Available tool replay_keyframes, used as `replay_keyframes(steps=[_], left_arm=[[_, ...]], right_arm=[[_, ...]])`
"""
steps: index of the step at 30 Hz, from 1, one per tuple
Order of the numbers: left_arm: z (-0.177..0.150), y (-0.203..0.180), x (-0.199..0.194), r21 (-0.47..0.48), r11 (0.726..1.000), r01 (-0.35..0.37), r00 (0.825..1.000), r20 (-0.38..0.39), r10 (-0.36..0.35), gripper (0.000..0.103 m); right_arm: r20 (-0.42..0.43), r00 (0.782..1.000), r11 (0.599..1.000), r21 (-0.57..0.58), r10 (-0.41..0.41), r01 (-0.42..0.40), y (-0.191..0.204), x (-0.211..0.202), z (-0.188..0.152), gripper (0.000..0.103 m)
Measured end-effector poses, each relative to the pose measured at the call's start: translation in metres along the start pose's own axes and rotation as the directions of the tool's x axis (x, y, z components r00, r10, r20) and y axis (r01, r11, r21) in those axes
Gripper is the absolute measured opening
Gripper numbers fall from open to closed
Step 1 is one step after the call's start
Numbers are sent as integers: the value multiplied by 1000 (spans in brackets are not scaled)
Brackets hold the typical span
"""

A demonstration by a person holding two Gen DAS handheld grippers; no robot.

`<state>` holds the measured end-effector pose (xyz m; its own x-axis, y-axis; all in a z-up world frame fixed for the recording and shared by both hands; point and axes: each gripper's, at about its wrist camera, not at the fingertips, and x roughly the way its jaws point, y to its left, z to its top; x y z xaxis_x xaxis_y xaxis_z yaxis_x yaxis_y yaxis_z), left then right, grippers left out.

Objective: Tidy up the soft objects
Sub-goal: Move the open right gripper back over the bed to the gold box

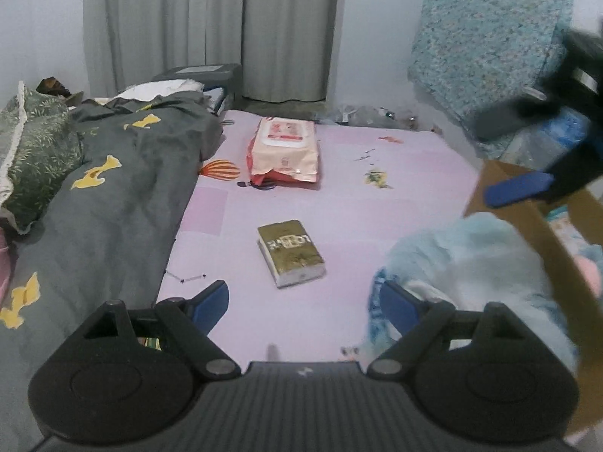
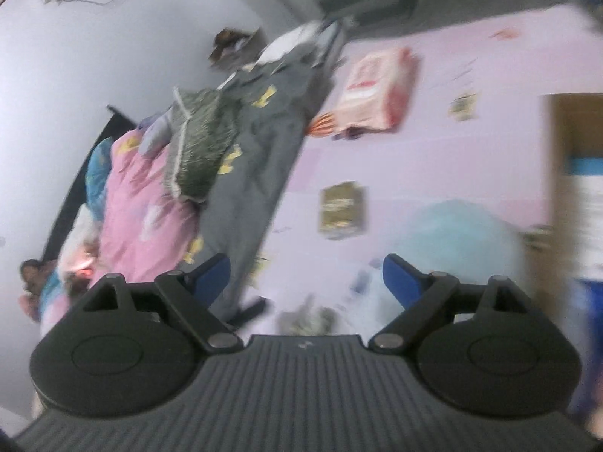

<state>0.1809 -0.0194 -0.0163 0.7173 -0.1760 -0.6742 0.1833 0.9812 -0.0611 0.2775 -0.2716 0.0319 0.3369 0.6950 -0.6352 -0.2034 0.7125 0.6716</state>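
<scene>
A pale blue fluffy soft item (image 1: 478,263) lies on the pink sheet (image 1: 339,203) against a cardboard box (image 1: 557,248) at the right; it shows blurred in the right wrist view (image 2: 456,237). A gold tissue pack (image 1: 290,258) lies mid-bed, also in the right wrist view (image 2: 342,211). A pink wet-wipes pack (image 1: 284,150) lies farther back, and in the right wrist view (image 2: 373,94). My left gripper (image 1: 303,305) is open and empty, low over the sheet, its right finger beside the blue item. My right gripper (image 2: 305,277) is open and empty; it also appears above the box in the left wrist view (image 1: 527,150).
A grey duvet with yellow shapes (image 1: 113,188) and a green pillow (image 1: 34,150) cover the bed's left side. A pink quilt (image 2: 139,207) lies beyond. Grey curtains (image 1: 211,26) hang at the back. A teal foam slab (image 1: 486,37) leans at the right wall.
</scene>
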Motion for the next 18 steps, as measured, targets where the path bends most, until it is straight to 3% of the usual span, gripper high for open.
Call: replay_keyframes(steps=[5,9,13,18], left_arm=[[8,6,45,20,1000,-8,1000,-24,8,87],[14,11,84,18,1000,19,997,-72,-17,86],[15,15,115,-2,999,34,990,-136,-34,71],[15,22,138,-41,997,66,981,-178,-72,65]], right_arm=[[-121,991,996,67,-49,58,-1,96,41,85],[-190,974,987,77,-123,140,-13,156,58,75],[-217,959,978,56,-185,201,-28,194,68,66],[-265,943,974,55,-200,222,-46,222,71,50]])
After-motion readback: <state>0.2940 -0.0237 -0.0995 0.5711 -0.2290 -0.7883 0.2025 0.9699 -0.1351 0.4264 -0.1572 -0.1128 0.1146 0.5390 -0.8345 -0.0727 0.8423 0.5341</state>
